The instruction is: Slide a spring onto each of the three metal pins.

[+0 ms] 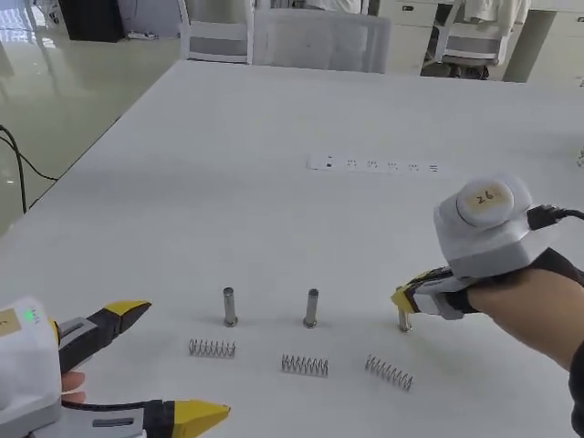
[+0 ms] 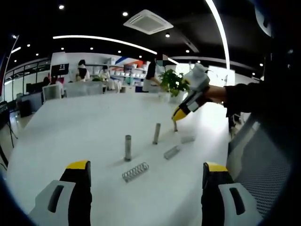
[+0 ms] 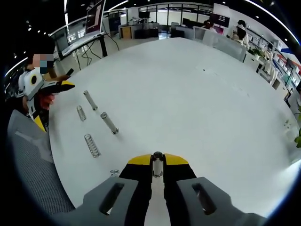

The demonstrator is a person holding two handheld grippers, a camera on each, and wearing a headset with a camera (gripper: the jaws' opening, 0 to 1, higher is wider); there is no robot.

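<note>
- The white table (image 1: pixel 274 137) is the biggest thing here, it runs way out ahead of me.
- There's a grey chair (image 1: pixel 319 41) pushed up against the far end.
- My left claw (image 1: pixel 178 362) is low on my near left. The yellow-tipped jaws are spread wide with nothing between them, and it sits off to the left of the parts without touching any.
- My right claw (image 1: pixel 400 301) is over on the right, down at table level. In the right gripper view the jaws are pinched together around the top of the right pin (image 3: pixel 157 159), with its rounded head poking out between the yellow tips.
- A flat socket strip (image 1: pixel 374 165) is set into the tabletop further back, well apart from the parts.
- The left pin (image 1: pixel 229 306) and middle pin (image 1: pixel 311 307) stand upright in a row with the right one. They're spaced apart and all bare, no spring on any of them.
- The three springs lie flat on the table on my side of the pins. The left spring (image 1: pixel 212 348) is near the left pin, the middle spring (image 1: pixel 304 365) near the middle pin, and the right spring (image 1: pixel 389 371) lies a bit slanted just below my right claw.
</note>
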